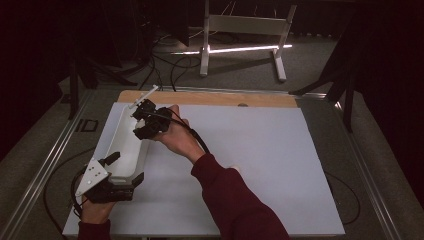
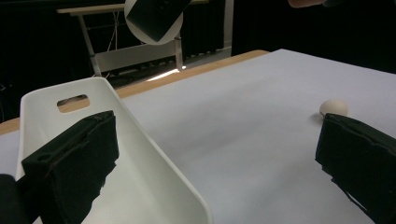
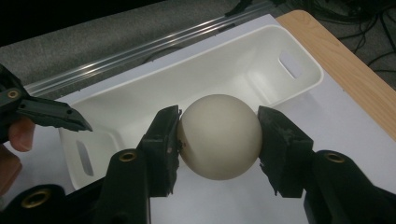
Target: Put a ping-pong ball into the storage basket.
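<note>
At the upper left of the high view, the right claw (image 1: 145,120) hangs over the far end of the white bin (image 1: 125,145), clamped on a cream ball (image 3: 219,136). The bin's long axis runs toward the left claw (image 1: 122,170), whose jaws stand apart astride the near rim. Another ball (image 2: 333,107) lies on the table (image 1: 260,165).

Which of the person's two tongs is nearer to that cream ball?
Right. The right tongs are clamped on the cream ball, holding it above the white bin. The left tongs sit at the bin's near end, apart from the ball.
</note>
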A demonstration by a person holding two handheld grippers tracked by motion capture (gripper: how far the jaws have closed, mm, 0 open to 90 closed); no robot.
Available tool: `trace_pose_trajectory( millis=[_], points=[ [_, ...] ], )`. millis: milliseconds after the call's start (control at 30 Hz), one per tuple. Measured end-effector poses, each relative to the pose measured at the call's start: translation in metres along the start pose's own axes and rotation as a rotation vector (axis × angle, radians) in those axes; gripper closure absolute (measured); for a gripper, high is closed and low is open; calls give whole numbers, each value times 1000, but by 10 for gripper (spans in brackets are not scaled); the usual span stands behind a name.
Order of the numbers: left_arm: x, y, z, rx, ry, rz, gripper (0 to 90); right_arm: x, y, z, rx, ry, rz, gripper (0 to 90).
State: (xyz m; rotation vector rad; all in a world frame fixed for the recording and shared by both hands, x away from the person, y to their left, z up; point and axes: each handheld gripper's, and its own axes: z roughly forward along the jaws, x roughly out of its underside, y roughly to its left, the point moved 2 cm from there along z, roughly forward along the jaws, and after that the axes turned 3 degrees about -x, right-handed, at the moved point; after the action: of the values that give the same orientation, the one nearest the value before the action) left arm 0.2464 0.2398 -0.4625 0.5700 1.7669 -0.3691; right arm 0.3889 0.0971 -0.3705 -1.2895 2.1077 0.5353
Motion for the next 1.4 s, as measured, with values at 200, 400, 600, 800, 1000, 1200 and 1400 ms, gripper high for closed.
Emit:
trace_pose_trajectory(
  millis=[200,400,600,800,1000,1200,1400],
  points=[
    [0,0,0,2,0,-1,1,0,-1,4,2,3,4,502],
    [0,0,0,4,1,0,1,-1,-2,7,0,3,7,502],
    [0,0,-1,6,-2,-3,1,-2,-1,9,-5,4,3,502],
    [0,0,-1,6,-2,-3,1,-3,0,12,-9,5,6,501],
    [-1,0,-2,5,-9,-7,1,-5,3,17,-13,8,-2,501],
    [-2,1,-3,4,-15,-7,1,-8,3,20,-20,7,2,501],
    [-3,1,-4,3,-18,-7,1,-9,3,26,-40,5,15,500]
  ],
)
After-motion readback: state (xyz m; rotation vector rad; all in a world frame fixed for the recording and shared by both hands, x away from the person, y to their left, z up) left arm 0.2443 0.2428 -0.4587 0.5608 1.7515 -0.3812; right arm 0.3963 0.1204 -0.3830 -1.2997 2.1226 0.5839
